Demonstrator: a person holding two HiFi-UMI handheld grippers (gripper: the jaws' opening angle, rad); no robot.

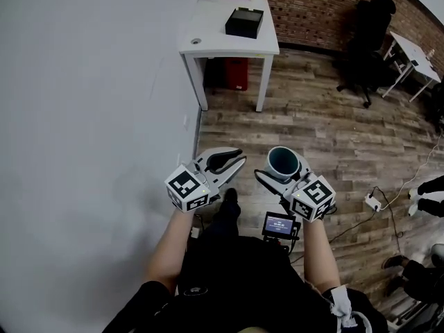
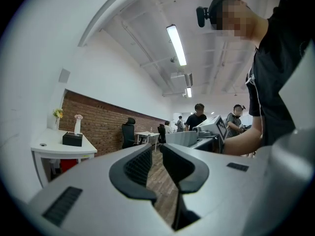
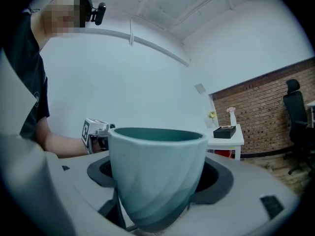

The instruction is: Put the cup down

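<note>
The right gripper (image 1: 282, 175) is clamped on the cup (image 1: 283, 160), one black pad pressed to each side of its lower half. The teal cup stands upright, mouth up, in the air above the wood floor (image 1: 312, 116), near the person's body and right of the left gripper (image 1: 241, 157). That gripper's jaws are drawn together with only a thin slit between the pads and nothing in it. Both grippers point away from the person at about the same height, a little apart. A small lit screen (image 1: 279, 224) sits at the person's waist, just below the right gripper. Far ahead, against the white wall (image 1: 83, 116) on the left, stands a white table (image 1: 208, 37) with a black box (image 1: 244, 22) on it and a red bin (image 1: 236, 73) under it. An office chair (image 1: 368, 33) stands far right by the brick wall (image 1: 312, 12).
</note>
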